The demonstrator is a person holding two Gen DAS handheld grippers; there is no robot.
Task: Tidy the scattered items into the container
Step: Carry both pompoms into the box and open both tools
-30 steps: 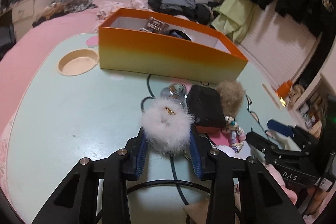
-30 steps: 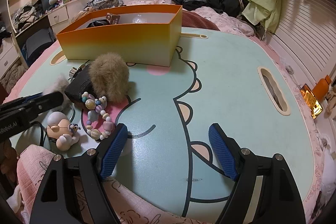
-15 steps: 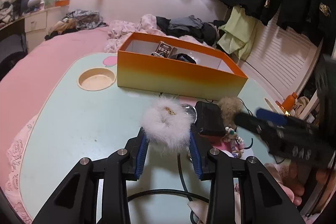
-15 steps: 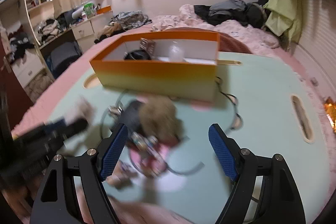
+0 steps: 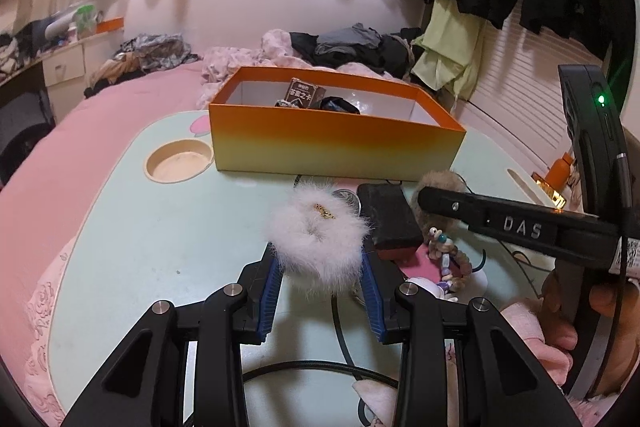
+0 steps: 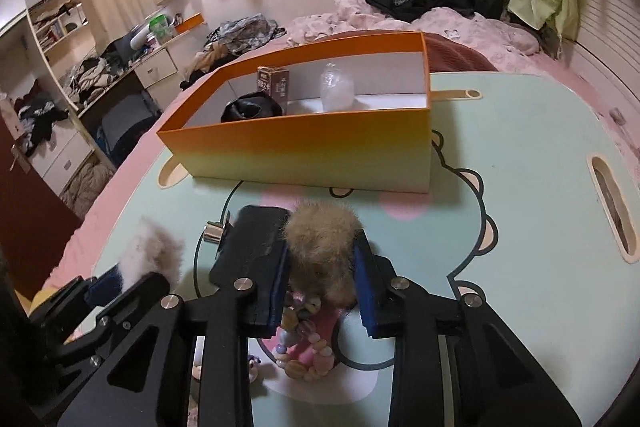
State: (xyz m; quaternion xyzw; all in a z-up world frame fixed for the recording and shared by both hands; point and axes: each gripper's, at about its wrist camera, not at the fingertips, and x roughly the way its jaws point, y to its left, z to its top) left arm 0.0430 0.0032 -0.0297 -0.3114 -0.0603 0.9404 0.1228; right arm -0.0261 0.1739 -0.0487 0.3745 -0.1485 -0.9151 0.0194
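Note:
My left gripper [image 5: 320, 275] is shut on a white fluffy scrunchie [image 5: 318, 235], held a little above the mint table [image 5: 160, 235]. My right gripper [image 6: 322, 281] has closed around a brown fluffy scrunchie [image 6: 320, 243]; its blue pads touch both sides. The orange box [image 6: 304, 143] stands beyond on the table and holds a brown carton [image 6: 273, 87], a clear bottle [image 6: 337, 87] and a black item [image 6: 250, 109]. A black case [image 6: 252, 239], a bead bracelet [image 6: 304, 351] and a small figurine [image 6: 250, 365] lie by the right gripper.
A round cup recess [image 5: 178, 161] is sunk in the table left of the box, a slot [image 6: 612, 203] at the right. A black cable [image 5: 304, 367] runs under the left gripper. Bed with clothes [image 5: 352, 45] lies behind.
My right gripper swung left and forward onto the brown scrunchie and closed on it. My left gripper lifted and pulled back with the white scrunchie.

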